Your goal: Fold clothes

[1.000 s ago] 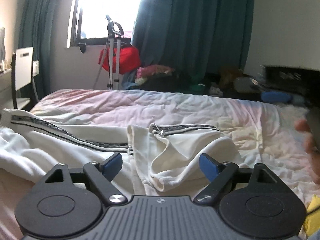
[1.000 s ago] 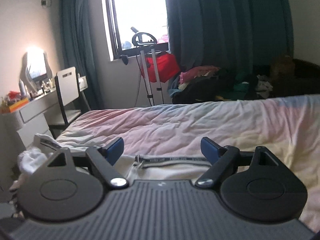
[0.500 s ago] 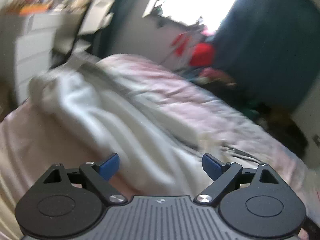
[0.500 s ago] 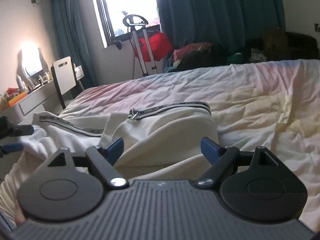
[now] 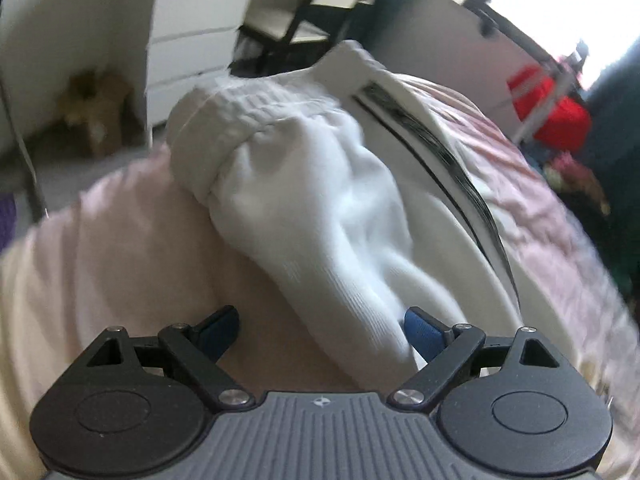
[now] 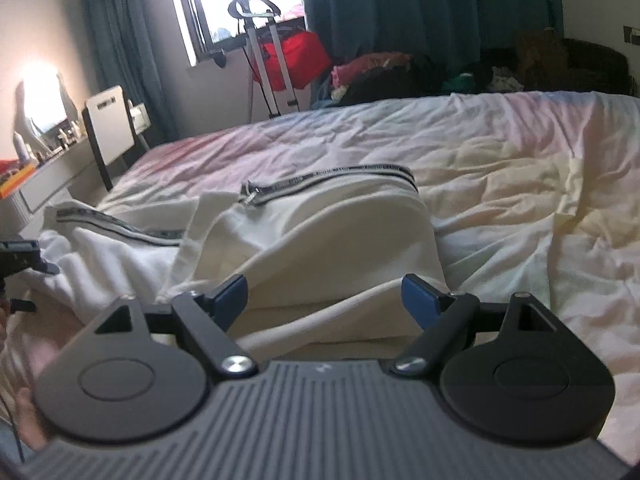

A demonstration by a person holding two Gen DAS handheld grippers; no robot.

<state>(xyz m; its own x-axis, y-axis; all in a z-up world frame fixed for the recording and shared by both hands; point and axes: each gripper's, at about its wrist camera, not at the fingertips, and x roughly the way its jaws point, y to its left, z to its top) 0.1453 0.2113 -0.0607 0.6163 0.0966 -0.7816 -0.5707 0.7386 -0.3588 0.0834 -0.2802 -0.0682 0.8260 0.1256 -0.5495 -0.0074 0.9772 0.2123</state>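
A white garment with a black striped band (image 5: 328,208) lies crumpled on the bed (image 5: 120,240); its ribbed cuff (image 5: 240,120) hangs near the bed's left edge. My left gripper (image 5: 320,332) is open, low over the bed, with white cloth running between its blue pads. In the right wrist view the same cream-white garment (image 6: 320,248) lies bunched, its zipper band (image 6: 328,176) on top. My right gripper (image 6: 324,300) is open just above the near fold. The left gripper's tip (image 6: 24,260) shows at that view's left edge.
The pink-white sheet (image 6: 500,168) stretches to the right and far side. A white drawer unit (image 5: 188,36) and a chair (image 6: 112,132) stand left of the bed. A red bag on a stand (image 6: 292,60), piled clothes and teal curtains are at the far end.
My left gripper has swung left and down to the garment's cuff end at the bed's edge. My right gripper has dropped closer to the garment's near fold.
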